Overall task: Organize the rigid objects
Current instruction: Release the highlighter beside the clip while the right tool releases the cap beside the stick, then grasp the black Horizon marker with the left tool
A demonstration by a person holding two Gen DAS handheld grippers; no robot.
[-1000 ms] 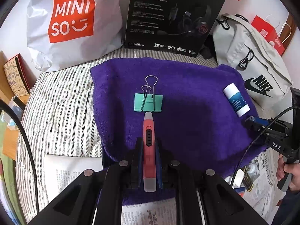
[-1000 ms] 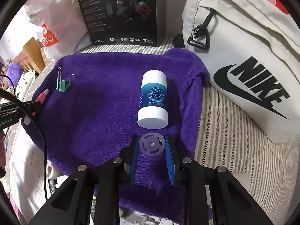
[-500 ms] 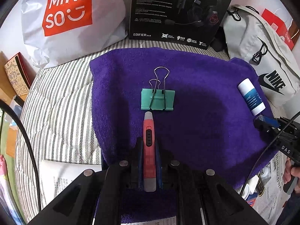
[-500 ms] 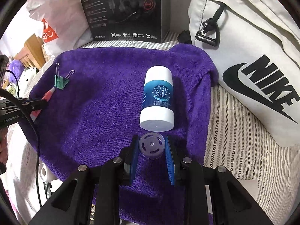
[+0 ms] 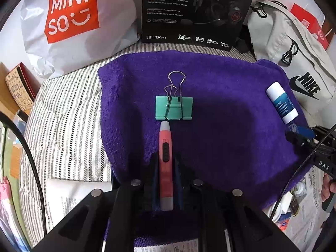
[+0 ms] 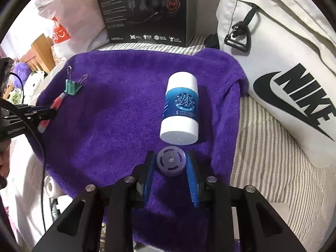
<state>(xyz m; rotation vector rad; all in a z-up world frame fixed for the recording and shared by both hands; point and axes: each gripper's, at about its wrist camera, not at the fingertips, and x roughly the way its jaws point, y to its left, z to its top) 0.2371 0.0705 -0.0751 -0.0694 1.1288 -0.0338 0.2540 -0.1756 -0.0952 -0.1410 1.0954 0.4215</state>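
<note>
My left gripper (image 5: 166, 159) is shut on a red utility knife (image 5: 165, 157), whose tip almost touches a green binder clip (image 5: 173, 107) lying on the purple towel (image 5: 220, 130). My right gripper (image 6: 170, 159) is shut on a small clear round cap (image 6: 171, 160), just behind a white and blue cylindrical bottle (image 6: 181, 109) lying on the towel (image 6: 117, 126). The bottle also shows at the right of the left wrist view (image 5: 281, 103). The clip (image 6: 71, 85) and the knife (image 6: 52, 111) show at the left of the right wrist view.
A black headset box (image 5: 195, 10) stands at the back. A white Miniso bag (image 5: 71, 21) is back left, a white Nike bag (image 6: 283, 63) on the right. The towel lies on a striped bed cover (image 5: 63, 109). Newspapers (image 5: 310, 199) lie at the front.
My left gripper has moved forward with the knife, closing on the binder clip. My right gripper has moved forward with the cap, up close to the bottle's base.
</note>
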